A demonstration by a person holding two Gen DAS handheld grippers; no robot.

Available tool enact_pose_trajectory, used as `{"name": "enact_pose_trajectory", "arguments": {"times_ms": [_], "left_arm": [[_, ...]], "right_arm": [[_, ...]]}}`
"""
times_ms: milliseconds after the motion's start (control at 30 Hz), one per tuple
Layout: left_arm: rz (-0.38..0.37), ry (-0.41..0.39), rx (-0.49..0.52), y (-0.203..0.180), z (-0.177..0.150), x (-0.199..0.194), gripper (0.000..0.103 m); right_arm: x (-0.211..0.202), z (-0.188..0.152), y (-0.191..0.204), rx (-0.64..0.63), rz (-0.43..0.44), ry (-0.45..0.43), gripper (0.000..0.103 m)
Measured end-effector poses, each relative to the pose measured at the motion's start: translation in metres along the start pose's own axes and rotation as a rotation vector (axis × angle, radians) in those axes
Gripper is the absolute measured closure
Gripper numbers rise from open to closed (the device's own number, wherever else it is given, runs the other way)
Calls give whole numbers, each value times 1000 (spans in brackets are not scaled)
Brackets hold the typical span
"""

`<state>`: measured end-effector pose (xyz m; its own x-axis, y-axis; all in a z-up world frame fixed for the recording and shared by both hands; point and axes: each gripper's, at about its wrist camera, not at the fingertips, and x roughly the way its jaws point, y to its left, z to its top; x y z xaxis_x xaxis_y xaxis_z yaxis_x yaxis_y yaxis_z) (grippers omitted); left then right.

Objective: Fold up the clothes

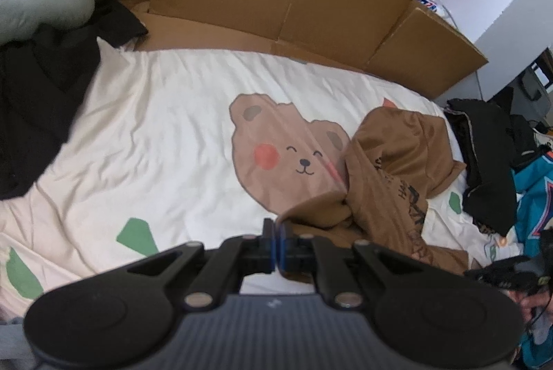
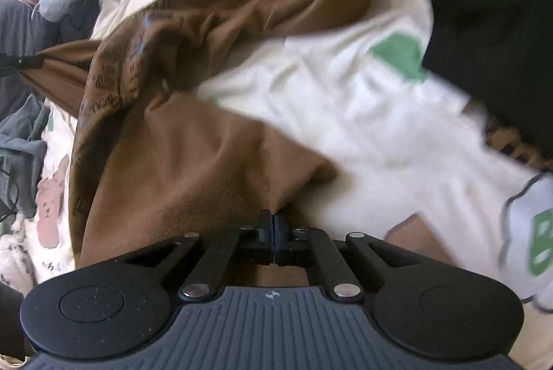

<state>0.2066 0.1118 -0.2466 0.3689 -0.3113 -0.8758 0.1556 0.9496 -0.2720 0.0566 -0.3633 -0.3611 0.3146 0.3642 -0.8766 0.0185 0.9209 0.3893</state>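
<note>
Both wrist cameras look close over brown garment (image 1: 390, 162).

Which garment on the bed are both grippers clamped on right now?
The brown printed garment; left gripper and right gripper pinch its edges. The black clothes lie untouched.

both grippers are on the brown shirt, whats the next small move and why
Probably draw the two grippers apart and lift a little. The left gripper and right gripper each pinch an edge of the brown shirt, which lies bunched and twisted on the sheet; spreading it flat comes before any fold.
</note>
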Motion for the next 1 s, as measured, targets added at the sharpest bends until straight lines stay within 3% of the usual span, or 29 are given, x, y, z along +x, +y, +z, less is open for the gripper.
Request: {"name": "enact_pose_trajectory", "arguments": {"times_ms": [567,667,767,900,1000], "left_arm": [[74,-28,11,21,14,-27,101],[75,25,7,31,16,-24,100],[152,60,-28,45,9,-11,100],[195,32,-110,63,5,-12,95],[171,24,-107,61,5,-11,93]], "right_arm": [[-42,26,-24,5,-200,-117,103],[-37,24,-26,14,-185,-112,103],[-32,23,-25,16,-161,-104,103],[-27,24,-14,-23,-133,-97,103],[-25,27,-13,-11,-112,-103,102]]}}
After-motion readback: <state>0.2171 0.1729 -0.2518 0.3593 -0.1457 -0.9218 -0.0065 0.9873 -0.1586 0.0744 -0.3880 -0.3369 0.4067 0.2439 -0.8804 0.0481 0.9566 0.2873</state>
